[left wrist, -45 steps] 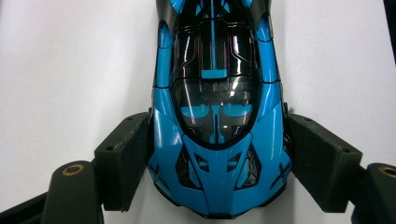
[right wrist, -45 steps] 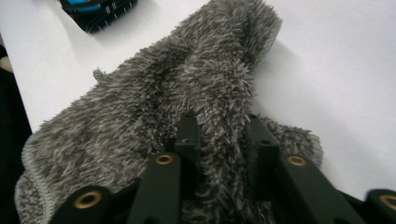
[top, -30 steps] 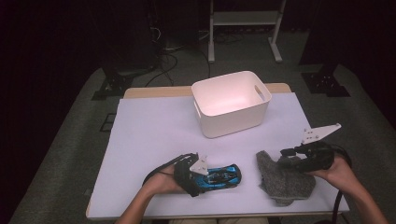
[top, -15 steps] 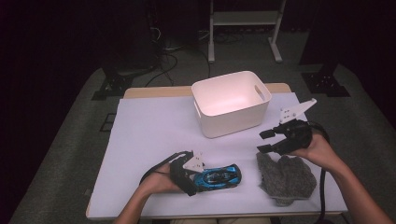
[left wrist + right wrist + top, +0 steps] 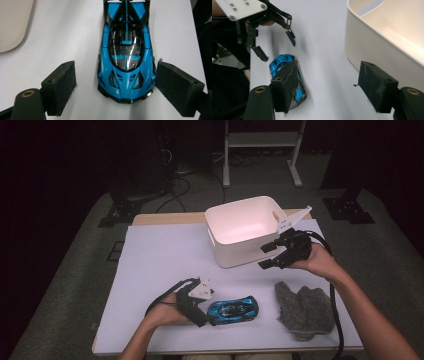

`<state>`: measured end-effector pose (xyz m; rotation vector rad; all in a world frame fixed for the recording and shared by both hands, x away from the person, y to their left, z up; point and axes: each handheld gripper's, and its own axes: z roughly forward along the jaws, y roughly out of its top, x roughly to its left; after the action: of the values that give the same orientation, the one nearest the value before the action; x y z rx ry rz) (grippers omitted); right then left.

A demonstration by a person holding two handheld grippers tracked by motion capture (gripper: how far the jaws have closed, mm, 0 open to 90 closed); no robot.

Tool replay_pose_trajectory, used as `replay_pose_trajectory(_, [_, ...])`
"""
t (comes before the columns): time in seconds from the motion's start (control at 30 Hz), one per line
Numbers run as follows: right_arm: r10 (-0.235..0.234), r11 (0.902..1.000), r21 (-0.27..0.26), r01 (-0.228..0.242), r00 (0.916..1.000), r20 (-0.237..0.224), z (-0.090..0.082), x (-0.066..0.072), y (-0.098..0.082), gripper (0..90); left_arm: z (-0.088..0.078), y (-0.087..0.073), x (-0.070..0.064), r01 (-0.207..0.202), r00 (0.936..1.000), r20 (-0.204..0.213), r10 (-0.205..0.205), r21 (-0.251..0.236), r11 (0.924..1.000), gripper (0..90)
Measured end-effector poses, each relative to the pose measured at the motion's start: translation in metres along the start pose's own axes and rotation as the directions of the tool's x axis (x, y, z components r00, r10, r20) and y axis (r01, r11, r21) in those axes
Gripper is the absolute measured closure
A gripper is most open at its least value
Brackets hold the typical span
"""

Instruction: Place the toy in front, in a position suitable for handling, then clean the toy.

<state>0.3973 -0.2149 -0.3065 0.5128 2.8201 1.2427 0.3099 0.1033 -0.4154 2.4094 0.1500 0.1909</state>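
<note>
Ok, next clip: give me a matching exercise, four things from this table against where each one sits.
Things:
1. toy car
2. grey cloth
3. white bin
4. right gripper

Places:
A. at the table's far side
B. lying at the near right of the table
C. raised beside the bin's right end
D. between the jaws of the left gripper, which are open

Pairs: 1-D, 2-B, 3-A, 4-C

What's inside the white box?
The white plastic box looks empty: its pale far inner walls and some of the floor show bare in the high view. Its near wall hides the floor just behind it.
</note>
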Motion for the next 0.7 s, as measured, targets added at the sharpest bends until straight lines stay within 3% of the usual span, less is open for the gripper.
replay_pose_trajectory(0.2, [-0.032, 0.9993, 0.019, 0.032, 0.9994, 0.016, 0.008, -0.010, 0.011, 30.4, -0.005, -0.002, 0.004, 0.018, 0.9996, -0.020, -0.018, -0.007, 0.9998, 13.9])
replay_pose_trajectory(0.57, [-0.081, 0.9943, 0.068, 0.081, 0.9967, -0.006, 0.030, -0.023, 0.026, 29.3, -0.011, -0.005, 0.007, 0.027, 0.9987, -0.044, -0.027, -0.012, 0.9996, 12.0])
replay_pose_trajectory(0.7, [-0.110, 0.9927, 0.048, 0.111, 0.9938, -0.009, 0.029, -0.019, 0.032, 29.2, -0.017, -0.004, 0.007, 0.027, 0.9983, -0.051, -0.028, -0.022, 0.9994, 10.9])
